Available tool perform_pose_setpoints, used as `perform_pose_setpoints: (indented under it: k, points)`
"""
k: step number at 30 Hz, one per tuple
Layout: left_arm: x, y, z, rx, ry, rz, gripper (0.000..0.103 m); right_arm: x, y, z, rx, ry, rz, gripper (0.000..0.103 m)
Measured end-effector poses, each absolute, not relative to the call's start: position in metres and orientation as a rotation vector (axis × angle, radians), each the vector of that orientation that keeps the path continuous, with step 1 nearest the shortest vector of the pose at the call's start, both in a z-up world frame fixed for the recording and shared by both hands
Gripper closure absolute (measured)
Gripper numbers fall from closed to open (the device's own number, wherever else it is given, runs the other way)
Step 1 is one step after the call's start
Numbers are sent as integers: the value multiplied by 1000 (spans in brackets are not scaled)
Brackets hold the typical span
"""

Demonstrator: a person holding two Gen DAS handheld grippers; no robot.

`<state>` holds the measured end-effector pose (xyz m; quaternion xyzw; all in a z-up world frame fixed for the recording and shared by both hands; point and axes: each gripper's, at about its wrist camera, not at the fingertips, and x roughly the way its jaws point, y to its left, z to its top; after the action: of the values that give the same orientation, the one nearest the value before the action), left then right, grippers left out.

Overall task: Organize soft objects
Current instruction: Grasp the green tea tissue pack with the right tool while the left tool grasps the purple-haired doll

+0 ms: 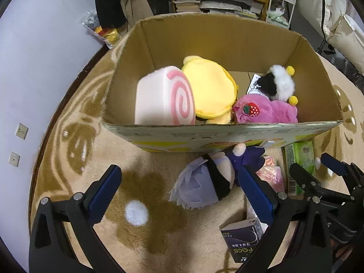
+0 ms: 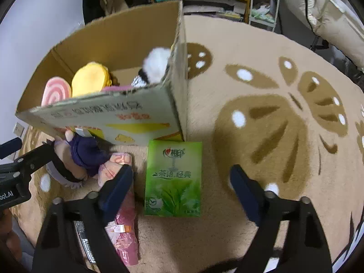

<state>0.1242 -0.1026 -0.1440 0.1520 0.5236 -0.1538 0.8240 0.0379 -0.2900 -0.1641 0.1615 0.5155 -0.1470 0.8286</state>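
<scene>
Four plush toys are already packed in the cardboard box [image 1: 159, 34], while the silver-haired doll [image 1: 204, 182] is left on the rug [image 1: 75, 159] against the box's near wall, framed by the wide-open left gripper [image 1: 179, 177]; the green tissue pack [image 2: 174, 177] is likewise framed by the wide-open right gripper [image 2: 182, 177].

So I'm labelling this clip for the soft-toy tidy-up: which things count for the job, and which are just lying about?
Job:
- cardboard box
- swirl roll plush
- yellow plush
- pink strawberry plush
- black-and-white plush
- grey-haired doll, on the rug
- left gripper, right gripper, both open

Lying about:
- green tissue pack
- pink packet
- dark carton
</scene>
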Motion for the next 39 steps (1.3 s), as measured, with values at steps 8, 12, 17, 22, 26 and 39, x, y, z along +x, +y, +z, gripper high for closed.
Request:
perform_pose_setpoints:
  k: [8,12,17,22,26,39]
  points:
    - [129,-114,-164,349,1158,-343,2,47,-289,-183,362,1156,-275,29]
    - [128,-120,-168,360,1161,-359,2,49,-288,-186,350,1163,-274,33]
    - [132,-122,-173,334,1179,-383,2,53,-285,-188,337,1170,-279,34]
    - [134,-126,-180,331,1185,-396,2,58,-282,-190,330,1168,-278,47]
    - [135,-131,-185,330,1188,-415,6,59,-284,-191,335,1168,-276,47]
    - [123,-135,-186,310,1203,-445,31,54,-288,-188,345,1163,-276,47]
